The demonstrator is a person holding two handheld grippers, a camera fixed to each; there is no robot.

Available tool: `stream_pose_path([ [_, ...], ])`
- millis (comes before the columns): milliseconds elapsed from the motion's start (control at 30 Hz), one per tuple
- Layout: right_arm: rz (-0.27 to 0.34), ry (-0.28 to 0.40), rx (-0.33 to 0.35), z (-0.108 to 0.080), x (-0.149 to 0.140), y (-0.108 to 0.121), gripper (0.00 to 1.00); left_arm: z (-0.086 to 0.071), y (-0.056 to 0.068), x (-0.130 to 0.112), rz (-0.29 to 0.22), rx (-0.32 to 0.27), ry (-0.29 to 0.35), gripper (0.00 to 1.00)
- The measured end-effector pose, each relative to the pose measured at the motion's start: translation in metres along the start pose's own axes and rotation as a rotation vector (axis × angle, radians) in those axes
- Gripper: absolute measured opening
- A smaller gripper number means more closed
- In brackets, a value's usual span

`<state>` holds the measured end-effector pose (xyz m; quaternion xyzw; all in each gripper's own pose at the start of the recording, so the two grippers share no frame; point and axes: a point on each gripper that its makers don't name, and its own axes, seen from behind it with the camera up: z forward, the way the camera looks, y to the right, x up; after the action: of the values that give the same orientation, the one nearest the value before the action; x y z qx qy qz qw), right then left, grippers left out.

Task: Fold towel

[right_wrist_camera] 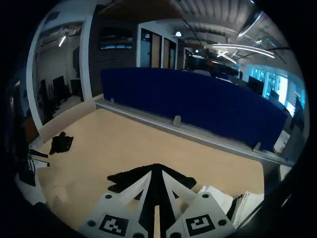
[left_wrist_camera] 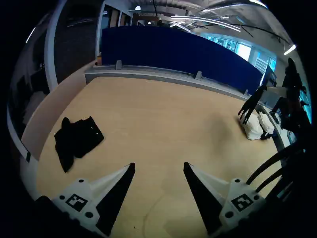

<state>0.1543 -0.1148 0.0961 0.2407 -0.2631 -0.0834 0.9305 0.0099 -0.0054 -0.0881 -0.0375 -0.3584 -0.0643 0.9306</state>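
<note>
Left gripper [left_wrist_camera: 158, 170] — fingers spread, holding nothing, above the wooden counter [left_wrist_camera: 158, 111].
Black towel [left_wrist_camera: 75, 139] — crumpled at the counter's left side.
Right gripper [right_wrist_camera: 156, 170] — clenched, seemingly pinching a second black towel [right_wrist_camera: 123, 178]; white folded towels [right_wrist_camera: 216, 198] lie just beside.

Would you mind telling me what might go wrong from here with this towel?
The right gripper seems to pinch the black towel at one bunched spot, so it may lift crumpled. The white towels lie close beside it and could get dragged. The left gripper is open over the table, so no second corner is held.
</note>
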Motion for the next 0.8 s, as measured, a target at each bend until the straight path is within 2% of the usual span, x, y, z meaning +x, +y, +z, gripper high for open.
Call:
stream_pose_path([
  [800,0.026,-0.019,-0.121,0.021,0.023,0.122,0.03,0.014,0.005,0.002,0.002,0.020,-0.020,0.91],
])
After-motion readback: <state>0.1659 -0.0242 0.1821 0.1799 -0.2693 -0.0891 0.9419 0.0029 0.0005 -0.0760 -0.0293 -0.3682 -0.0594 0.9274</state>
